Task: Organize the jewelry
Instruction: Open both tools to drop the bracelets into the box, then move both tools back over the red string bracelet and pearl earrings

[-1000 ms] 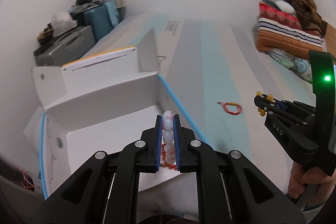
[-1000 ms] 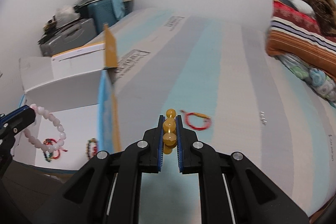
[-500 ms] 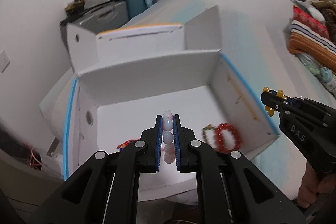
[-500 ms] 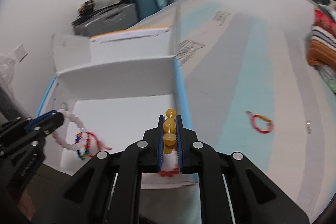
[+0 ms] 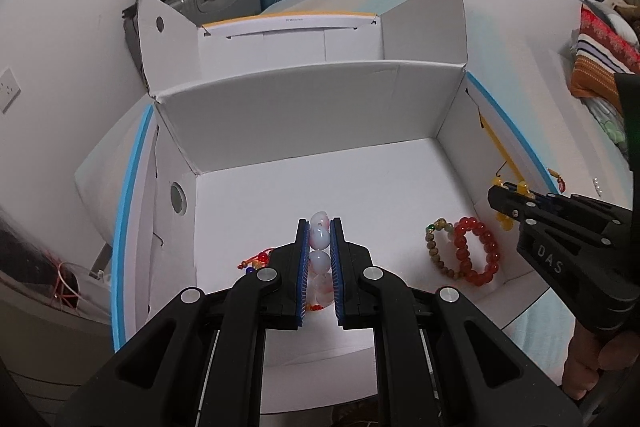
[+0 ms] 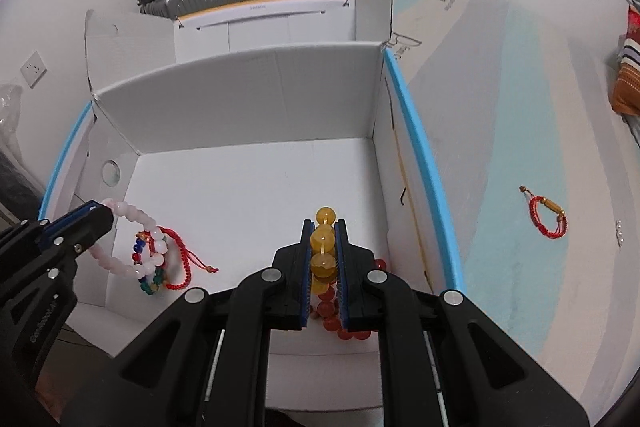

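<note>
Both wrist views look steeply down along their fingers, close above the open white cardboard box (image 5: 304, 115). Left view sits leftward, right view rightward; both share the box floor.

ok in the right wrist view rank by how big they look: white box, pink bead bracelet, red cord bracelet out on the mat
1. white box, by far the largest
2. pink bead bracelet
3. red cord bracelet

The pink one hangs nearer the camera, so its lead over the cord bracelet may be partly nearness.

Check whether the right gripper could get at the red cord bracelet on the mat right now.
Probably not yet: the right gripper is shut on the yellow bead bracelet over the box; the red cord bracelet lies unobstructed outside.
</note>
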Motion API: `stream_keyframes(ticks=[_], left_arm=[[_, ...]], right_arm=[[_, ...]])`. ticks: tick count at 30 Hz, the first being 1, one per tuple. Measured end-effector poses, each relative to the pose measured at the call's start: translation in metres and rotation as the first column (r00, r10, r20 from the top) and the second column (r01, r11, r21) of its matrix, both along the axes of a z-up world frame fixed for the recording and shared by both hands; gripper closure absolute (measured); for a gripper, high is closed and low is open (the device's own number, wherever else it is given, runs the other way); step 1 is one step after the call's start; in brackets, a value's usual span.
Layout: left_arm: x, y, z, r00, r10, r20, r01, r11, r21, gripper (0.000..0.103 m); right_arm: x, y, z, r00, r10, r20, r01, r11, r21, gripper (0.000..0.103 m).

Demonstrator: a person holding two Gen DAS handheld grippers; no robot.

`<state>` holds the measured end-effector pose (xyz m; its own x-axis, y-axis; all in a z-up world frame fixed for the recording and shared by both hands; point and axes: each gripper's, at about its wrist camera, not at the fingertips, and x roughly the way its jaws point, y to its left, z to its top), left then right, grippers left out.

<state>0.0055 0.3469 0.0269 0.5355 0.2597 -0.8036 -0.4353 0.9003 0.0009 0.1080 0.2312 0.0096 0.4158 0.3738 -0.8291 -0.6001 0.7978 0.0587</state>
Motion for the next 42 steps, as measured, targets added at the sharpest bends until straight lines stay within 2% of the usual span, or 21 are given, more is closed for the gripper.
stream_keyframes(ticks=[10,12,13,14,15,17,18,20,23,25,30,35,42], left_arm=[[-0.003,0.004,-0.005,1.000,0.026,-0.010,-0.027,1.000,-0.004,0.092],[-0.006,0.005,-0.002,0.999,0.039,-0.003,-0.039,0.999,-0.005,0.090],[-0.007,0.005,0.000,0.999,0.043,0.002,-0.043,0.999,-0.004,0.087],[-0.009,0.004,0.002,0.999,0.050,0.008,-0.050,0.999,-0.004,0.073],[-0.010,0.004,0.005,0.998,0.057,0.017,-0.057,0.998,-0.003,0.059],[-0.013,-0.001,0.014,0.997,0.064,0.052,-0.065,0.998,0.021,0.051],[-0.014,-0.004,0.017,0.996,0.061,0.058,-0.063,0.998,0.031,0.043],[-0.014,-0.013,0.026,0.995,0.055,0.084,-0.059,0.997,0.050,0.030],[-0.013,-0.027,0.036,0.993,0.048,0.107,-0.055,0.997,0.061,0.019],[-0.012,-0.042,0.043,0.990,0.017,0.137,-0.027,0.997,0.066,0.016],[-0.001,-0.081,0.057,0.983,-0.049,0.174,0.033,0.995,0.095,0.006],[0.019,-0.115,0.060,0.980,-0.102,0.169,0.083,0.990,0.115,0.006],[0.045,-0.165,0.060,0.962,-0.211,0.173,0.191,0.974,0.122,0.006]], right_arm=[[-0.008,0.011,-0.005,1.000,0.023,0.019,-0.023,0.999,-0.023,0.091],[-0.010,0.011,-0.002,0.999,0.033,0.023,-0.032,0.999,-0.015,0.085],[-0.012,0.009,0.001,0.999,0.030,0.035,-0.030,1.000,-0.007,0.076],[-0.013,0.006,0.004,0.999,0.026,0.048,-0.026,1.000,0.001,0.067],[-0.015,0.002,0.009,0.997,0.024,0.068,-0.025,1.000,0.011,0.065],[-0.016,-0.005,0.017,0.995,0.014,0.097,-0.016,1.000,0.021,0.051],[-0.016,-0.012,0.022,0.992,-0.003,0.125,-0.001,1.000,0.030,0.040],[-0.013,-0.024,0.031,0.987,-0.027,0.159,0.021,0.999,0.041,0.030],[-0.008,-0.047,0.042,0.976,-0.064,0.207,0.051,0.996,0.069,0.019],[-0.002,-0.064,0.047,0.970,-0.097,0.224,0.080,0.993,0.085,0.013],[0.014,-0.109,0.055,0.956,-0.176,0.235,0.151,0.981,0.120,0.008],[0.023,-0.152,0.060,0.926,-0.237,0.295,0.211,0.970,0.117,0.008],[0.044,-0.203,0.061,0.899,-0.313,0.305,0.287,0.949,0.127,0.008]])
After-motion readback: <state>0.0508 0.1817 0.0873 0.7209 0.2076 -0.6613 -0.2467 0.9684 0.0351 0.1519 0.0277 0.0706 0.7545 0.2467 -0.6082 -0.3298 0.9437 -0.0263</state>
